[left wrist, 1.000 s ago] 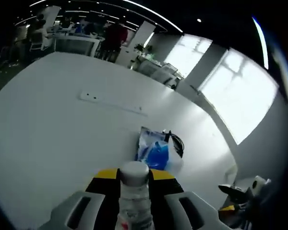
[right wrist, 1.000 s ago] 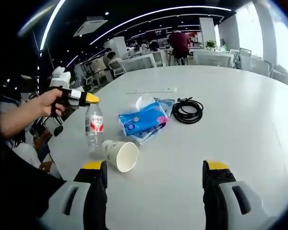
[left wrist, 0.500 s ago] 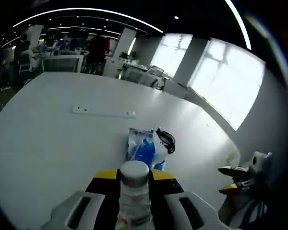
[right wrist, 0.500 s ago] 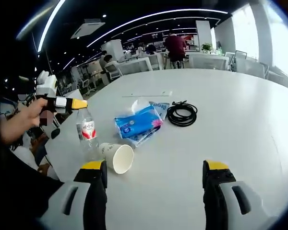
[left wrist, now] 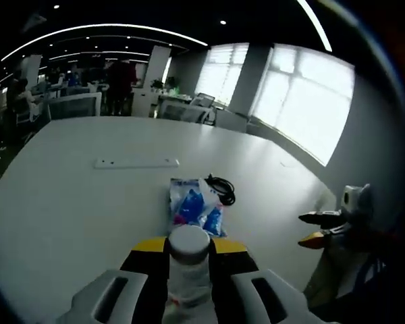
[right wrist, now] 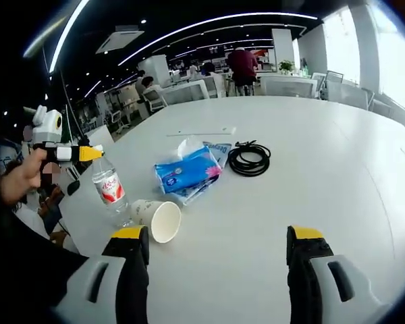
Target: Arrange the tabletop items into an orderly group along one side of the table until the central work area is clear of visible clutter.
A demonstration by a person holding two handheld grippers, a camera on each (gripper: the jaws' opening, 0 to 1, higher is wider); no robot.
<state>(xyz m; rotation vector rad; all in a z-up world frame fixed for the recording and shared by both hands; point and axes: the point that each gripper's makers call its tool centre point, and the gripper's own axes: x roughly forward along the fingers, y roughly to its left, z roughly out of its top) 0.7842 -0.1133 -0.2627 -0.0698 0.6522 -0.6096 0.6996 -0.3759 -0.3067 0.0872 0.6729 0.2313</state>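
Note:
My left gripper [left wrist: 189,255] is shut on the neck of a clear water bottle [left wrist: 188,244] with a white cap. In the right gripper view that bottle [right wrist: 110,189], red-labelled, leans slightly under the left gripper [right wrist: 74,154], its base right beside a paper cup [right wrist: 156,217] lying on its side. A blue tissue pack [right wrist: 187,172] and a coiled black cable [right wrist: 248,158] lie mid-table. The tissue pack [left wrist: 192,206] and the cable [left wrist: 221,189] sit beyond the bottle in the left gripper view. My right gripper [right wrist: 219,270] stands open over bare table with nothing between its fingers.
A long white power strip [left wrist: 136,163] lies farther out on the white table [right wrist: 310,175]. The right gripper [left wrist: 324,229] shows at the table's right edge. A person's hand [right wrist: 20,179] holds the left gripper. Desks, chairs and people stand beyond the table.
The left gripper has carried the bottle a little leftward toward the table edge, next to the cup, and the bottle now leans. The left view has swung. The right gripper stays open.

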